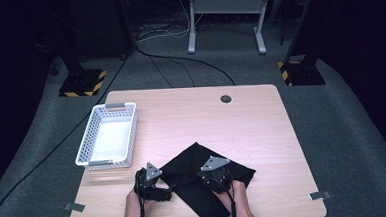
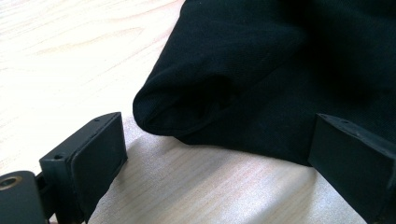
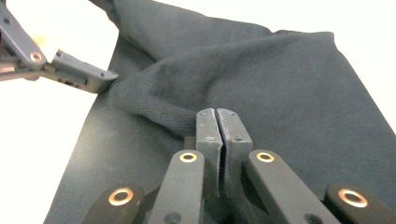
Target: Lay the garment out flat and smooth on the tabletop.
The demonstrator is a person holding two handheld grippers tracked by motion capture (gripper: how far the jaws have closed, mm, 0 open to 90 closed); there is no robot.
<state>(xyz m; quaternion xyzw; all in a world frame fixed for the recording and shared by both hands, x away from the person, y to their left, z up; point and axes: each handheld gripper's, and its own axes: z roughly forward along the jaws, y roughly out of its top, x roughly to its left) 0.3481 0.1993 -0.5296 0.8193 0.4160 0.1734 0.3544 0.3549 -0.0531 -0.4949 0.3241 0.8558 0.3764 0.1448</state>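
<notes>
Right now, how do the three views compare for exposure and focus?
High view: room dark, table evenly lit, mild softness, black cloth without detail. Left gripper view: wood at upper left washed out by glare, near jaws soft, cloth fold fairly sharp. Right gripper view: table blown out to white, cloth looks grey with weave visible, right hand-held gripper sharp, left hand-held gripper blurred.

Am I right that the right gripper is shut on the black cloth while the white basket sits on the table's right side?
Not quite: the white basket sits on the table's left side, as the high view shows. The right gripper is indeed shut on the black cloth.
</notes>
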